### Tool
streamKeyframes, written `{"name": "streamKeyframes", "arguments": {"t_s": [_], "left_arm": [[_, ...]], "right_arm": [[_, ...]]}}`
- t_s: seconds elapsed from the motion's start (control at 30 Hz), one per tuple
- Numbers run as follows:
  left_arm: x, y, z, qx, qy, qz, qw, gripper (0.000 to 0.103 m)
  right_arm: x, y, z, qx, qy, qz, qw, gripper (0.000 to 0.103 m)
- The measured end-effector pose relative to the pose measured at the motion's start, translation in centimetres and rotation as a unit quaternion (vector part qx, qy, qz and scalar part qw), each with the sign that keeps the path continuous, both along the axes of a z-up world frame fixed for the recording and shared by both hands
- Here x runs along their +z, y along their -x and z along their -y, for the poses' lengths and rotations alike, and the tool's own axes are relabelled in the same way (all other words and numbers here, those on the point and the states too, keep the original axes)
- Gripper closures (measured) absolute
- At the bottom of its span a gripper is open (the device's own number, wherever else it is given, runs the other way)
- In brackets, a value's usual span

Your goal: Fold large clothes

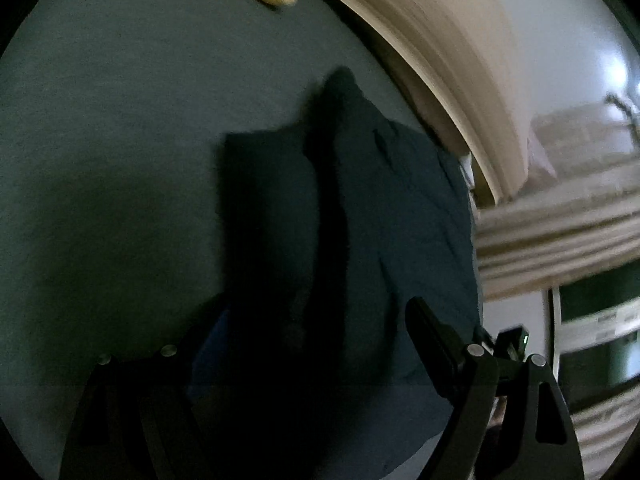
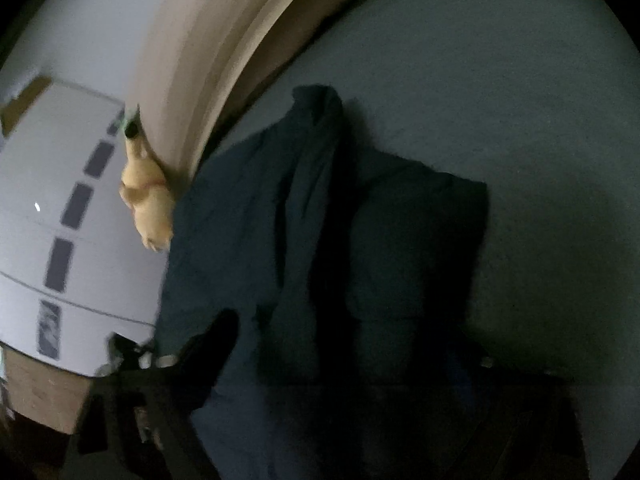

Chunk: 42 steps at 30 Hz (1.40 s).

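Dark garment (image 1: 360,208) on grey-green bedsheet (image 1: 100,160)

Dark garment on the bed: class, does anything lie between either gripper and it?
Nothing visible does. The dark garment lies bunched on the grey bed cover, directly ahead of the left gripper and the right gripper. The tan soft toy sits off to one side.

Your left gripper (image 1: 296,344) tilted downward, jaws spread wide, nothing pinched between them. One finger (image 1: 436,336) clear at right of view, other lost in shadow. Your right gripper (image 2: 352,344) also angled down, jaws apart, one finger (image 2: 218,340) visible at left, other dark, pads pressing nothing.
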State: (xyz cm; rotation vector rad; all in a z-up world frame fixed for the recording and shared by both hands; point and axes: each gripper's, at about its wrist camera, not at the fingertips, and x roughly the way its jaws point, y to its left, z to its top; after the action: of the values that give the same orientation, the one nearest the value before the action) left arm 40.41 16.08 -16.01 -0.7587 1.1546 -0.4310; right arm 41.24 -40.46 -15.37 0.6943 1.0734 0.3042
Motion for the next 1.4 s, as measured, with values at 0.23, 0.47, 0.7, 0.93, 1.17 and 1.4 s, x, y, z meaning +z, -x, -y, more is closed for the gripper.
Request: {"name": "streamKeyframes", "arguments": {"t_s": [0.23, 0.47, 0.7, 0.93, 1.17, 1.4], "left_arm": [[1.5, 0.4, 4.2, -0.035, -0.102, 0.032, 0.9937, 0.072], [7.1, 1.4, 4.7, -0.020, -0.110, 0.087, 0.9899, 0.084], [15.9, 4.2, 5.6, -0.021, -0.113, 0.167, 0.9793, 0.088], [21.0, 9.8, 5.3, -0.012, -0.106, 0.236, 0.9658, 0.088], [18.7, 14.0, 5.0, -0.018, -0.101, 0.245, 0.9641, 0.088], [11.0, 16.2, 6.3, -0.018, -0.108, 0.175, 0.9786, 0.088]], "right_arm": [[1.8, -0.6, -2.7, 0.039, 0.082, 0.007, 0.996, 0.077], [8.8, 0.2, -5.3, 0.058, 0.145, 0.066, 0.985, 0.085], [20.3, 3.2, -8.9, 0.081, 0.188, 0.160, 0.966, 0.088], [28.0, 9.1, -9.1, 0.070, 0.206, 0.231, 0.948, 0.088], [25.9, 14.5, -7.9, 0.056, 0.199, 0.229, 0.951, 0.088], [14.7, 17.1, -4.9, 0.035, 0.194, 0.146, 0.969, 0.088]]}}
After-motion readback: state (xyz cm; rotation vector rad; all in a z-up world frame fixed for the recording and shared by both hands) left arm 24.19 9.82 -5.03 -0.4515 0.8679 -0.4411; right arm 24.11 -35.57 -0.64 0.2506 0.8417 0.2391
